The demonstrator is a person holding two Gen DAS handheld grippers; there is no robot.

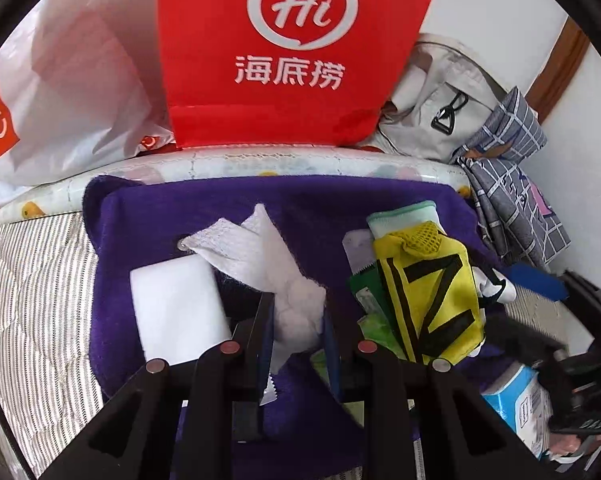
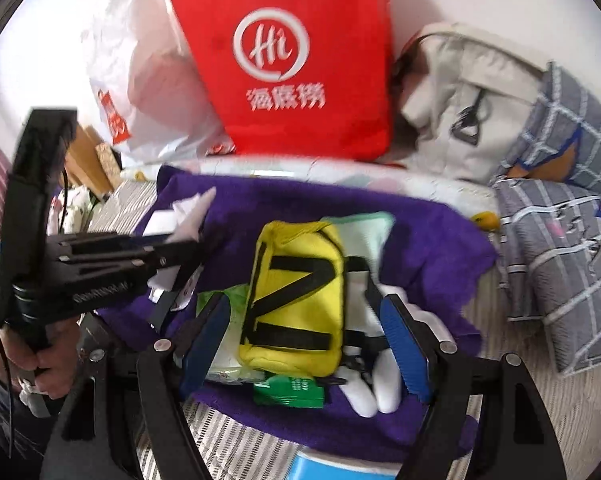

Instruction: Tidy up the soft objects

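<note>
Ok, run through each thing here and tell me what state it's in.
Left hand-held gripper: shut on white cloth.
Right hand-held gripper: open, straddling yellow pouch.
Yellow pouch: lying flat on purple towel.
Red bag: standing upright.
White sponge: lying flat, untouched.

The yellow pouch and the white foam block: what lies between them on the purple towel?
A crumpled white cloth, gripped by the left gripper; shown in the left wrist view.
</note>
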